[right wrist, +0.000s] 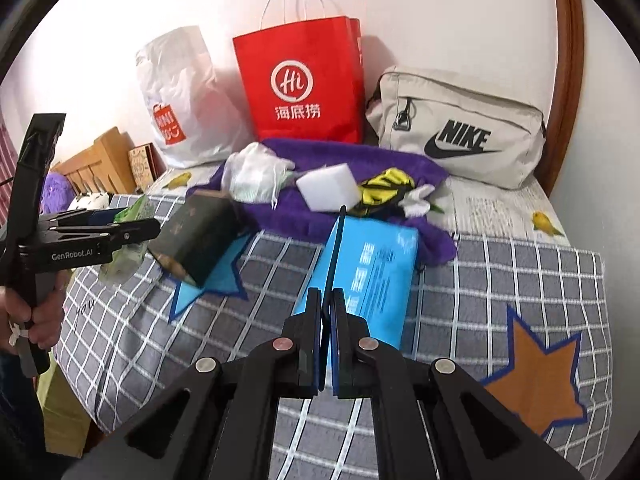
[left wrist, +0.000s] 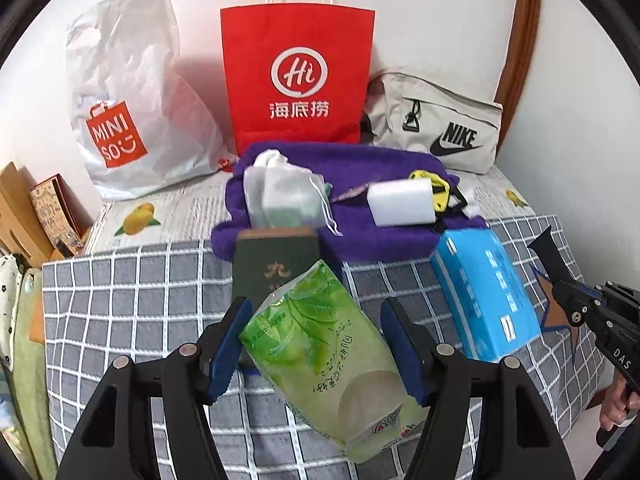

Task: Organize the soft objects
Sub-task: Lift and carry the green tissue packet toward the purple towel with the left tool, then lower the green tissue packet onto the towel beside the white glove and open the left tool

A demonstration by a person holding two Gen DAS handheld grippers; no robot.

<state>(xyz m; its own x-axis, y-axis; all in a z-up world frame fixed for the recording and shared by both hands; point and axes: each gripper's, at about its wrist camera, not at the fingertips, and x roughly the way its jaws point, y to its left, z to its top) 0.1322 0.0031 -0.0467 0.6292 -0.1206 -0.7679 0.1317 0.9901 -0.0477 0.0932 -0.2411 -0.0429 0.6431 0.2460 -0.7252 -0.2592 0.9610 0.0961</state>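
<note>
My left gripper [left wrist: 316, 344] is shut on a green tissue pack [left wrist: 324, 360] and holds it above the checked blanket [left wrist: 120, 300]; it also shows at the left of the right wrist view [right wrist: 132, 232]. My right gripper [right wrist: 328, 340] is shut on the thin dark edge of a blue tissue pack [right wrist: 372, 276], which lies on the blanket. It also shows in the left wrist view [left wrist: 484, 292]. Behind lie a dark green box [right wrist: 196, 240], a purple towel [left wrist: 360, 236], a white mesh pouch [left wrist: 284, 192], a white sponge block [left wrist: 400, 202] and a yellow-black item [right wrist: 384, 186].
Against the wall stand a white Miniso bag [left wrist: 128, 96], a red paper bag [left wrist: 296, 76] and a beige Nike bag [right wrist: 460, 128]. A wooden rack and a small box [left wrist: 52, 208] sit at the left beside the bed. The headboard [right wrist: 568, 60] rises at the right.
</note>
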